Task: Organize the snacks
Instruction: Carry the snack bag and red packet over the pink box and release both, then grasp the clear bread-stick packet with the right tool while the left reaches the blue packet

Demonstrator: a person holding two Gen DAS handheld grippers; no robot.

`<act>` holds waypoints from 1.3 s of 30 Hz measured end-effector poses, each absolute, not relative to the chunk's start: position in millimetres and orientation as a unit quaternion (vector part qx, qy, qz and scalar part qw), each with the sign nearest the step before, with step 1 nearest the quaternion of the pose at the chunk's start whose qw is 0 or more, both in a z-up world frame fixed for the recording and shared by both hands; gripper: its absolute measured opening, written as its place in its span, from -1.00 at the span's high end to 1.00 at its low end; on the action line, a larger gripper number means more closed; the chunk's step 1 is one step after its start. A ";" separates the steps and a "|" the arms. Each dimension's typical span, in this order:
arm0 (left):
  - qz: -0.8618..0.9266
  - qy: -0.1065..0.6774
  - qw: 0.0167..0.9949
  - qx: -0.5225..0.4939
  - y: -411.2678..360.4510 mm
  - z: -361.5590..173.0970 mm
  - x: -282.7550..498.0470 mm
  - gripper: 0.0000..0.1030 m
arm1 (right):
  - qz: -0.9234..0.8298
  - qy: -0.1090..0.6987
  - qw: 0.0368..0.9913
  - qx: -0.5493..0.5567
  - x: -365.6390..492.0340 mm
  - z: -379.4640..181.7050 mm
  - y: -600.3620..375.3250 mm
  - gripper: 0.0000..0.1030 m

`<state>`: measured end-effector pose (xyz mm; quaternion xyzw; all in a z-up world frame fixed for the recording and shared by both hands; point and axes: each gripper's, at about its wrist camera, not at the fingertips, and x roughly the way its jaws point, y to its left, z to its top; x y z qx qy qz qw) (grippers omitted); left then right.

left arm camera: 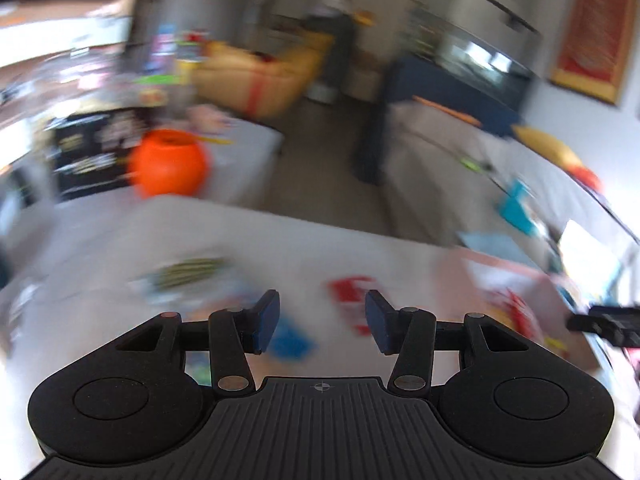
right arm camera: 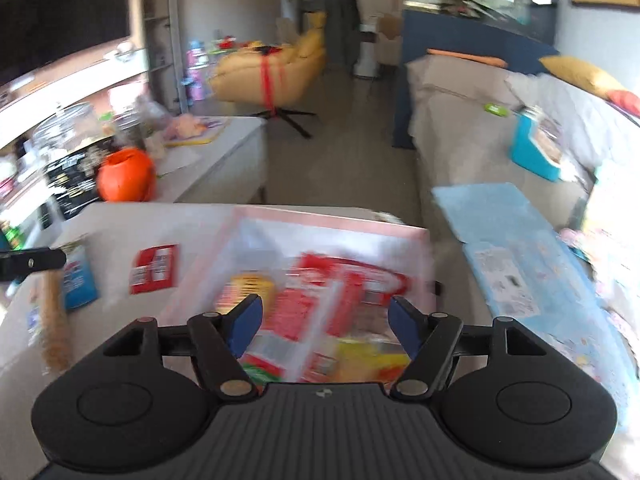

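Two grippers in view, both with jaws apart and nothing between the pads. My left gripper (left arm camera: 322,322) hangs over the white table (left arm camera: 120,240); that view is badly smeared, so I can only call colours there. A red snack packet (left arm camera: 352,292) lies on the table just past the left fingertips, a blue packet (left arm camera: 290,342) sits under the left-hand finger, and a striped greenish packet (left arm camera: 188,272) lies further toward the table's left side. I can't read any labels.

My right gripper (right arm camera: 326,326) is over the pink tray (right arm camera: 332,224), which sits at the table's far right corner. Inside the tray is a pile of red snack packets (right arm camera: 340,292) with a yellow packet (right arm camera: 254,288) on the left and yellow-green ones nearer the camera. No packet is clamped; the pads flank the pile without pressing on it.

On the bare table left of the tray: one red packet (right arm camera: 154,270) lying flat, then a blue-and-white packet (right arm camera: 78,280) near the left edge, with a long tan snack stick (right arm camera: 54,324) beside it at the edge. The tip of the left gripper pokes in at that edge in the right wrist view.

Orange pumpkin-shaped bucket (right arm camera: 126,174) stands on the side counter (right arm camera: 224,160) beyond the table's far left corner. Light blue flat box (right arm camera: 504,240) lies to the right of the tray, off the table.
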<state>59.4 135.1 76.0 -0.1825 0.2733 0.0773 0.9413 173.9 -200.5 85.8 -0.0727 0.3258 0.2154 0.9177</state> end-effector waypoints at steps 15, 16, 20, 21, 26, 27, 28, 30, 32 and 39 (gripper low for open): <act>0.144 0.250 0.911 -0.296 240.7 46.1 -9.5 -0.01 | 0.415 0.371 0.822 -0.125 136.5 59.3 22.9 -0.44; 0.143 0.251 0.910 -0.299 243.4 44.7 -12.1 -0.01 | 0.416 0.373 0.819 -0.130 140.3 54.3 36.6 -0.44; 0.134 0.264 0.904 -0.309 251.1 33.7 -21.1 -0.01 | 0.432 0.347 0.813 -0.178 148.4 38.8 83.7 -0.44; 0.132 0.267 0.902 -0.311 250.7 30.8 -23.4 -0.01 | 0.428 0.342 0.816 -0.186 152.7 34.5 94.8 -0.44; 0.124 0.283 0.894 -0.326 252.8 17.8 -33.5 -0.01 | 0.395 0.423 0.806 -0.128 195.8 9.5 116.8 -0.69; 0.120 0.284 0.892 -0.329 252.5 16.4 -34.6 -0.01 | 0.399 0.433 0.800 -0.118 198.4 6.8 113.5 -0.70; 0.114 0.286 0.891 -0.333 252.0 14.9 -35.5 -0.01 | 0.404 0.436 0.796 -0.115 197.7 6.0 108.6 -0.70; 0.100 0.290 0.889 -0.339 249.2 12.8 -34.5 -0.01 | 0.408 0.439 0.791 -0.127 189.1 5.6 95.9 -0.63; 0.084 0.294 0.889 -0.340 243.0 11.4 -30.6 -0.01 | 0.409 0.441 0.788 -0.131 177.7 7.8 76.3 -0.55; 0.039 0.314 0.901 -0.298 203.5 17.8 -8.6 -0.01 | 0.419 0.466 0.771 -0.110 129.9 9.6 -11.0 0.18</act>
